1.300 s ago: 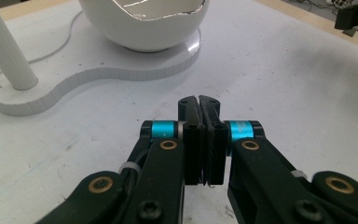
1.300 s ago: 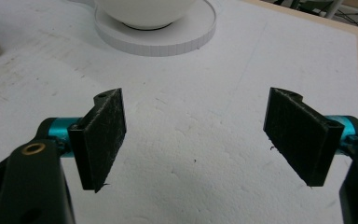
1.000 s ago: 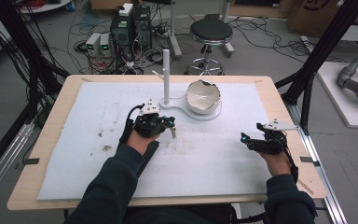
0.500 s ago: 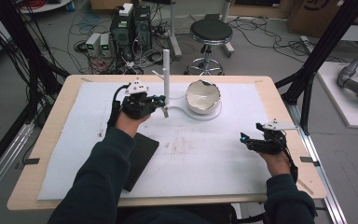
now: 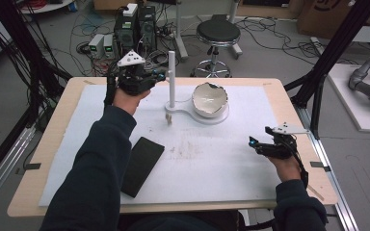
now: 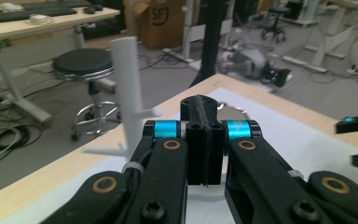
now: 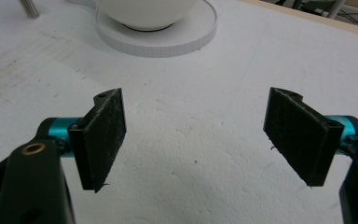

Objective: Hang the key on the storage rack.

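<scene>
In the left gripper view, the closed jaws hide most of the white bowl (image 6: 230, 111) behind them. In the right gripper view, beyond the open jaws, the bowl (image 7: 147, 13) is cut off at the top edge. The small object (image 5: 168, 118) hanging near the stand (image 5: 172, 79) is perhaps a tag, too small to tell.

On the table (image 5: 53, 125), the white mat (image 5: 231, 163) is lying; on it the stand base (image 5: 192, 114) is carrying an upright post (image 5: 171, 79) at left and a bowl (image 5: 210, 99) at right. A flat slab (image 5: 142, 165) is lying nearer, left of centre.

One white stand (image 5: 172, 79), one bowl (image 5: 210, 100), one black slab (image 5: 142, 165), two grippers: left (image 5: 159, 76), right (image 5: 254, 144).
</scene>
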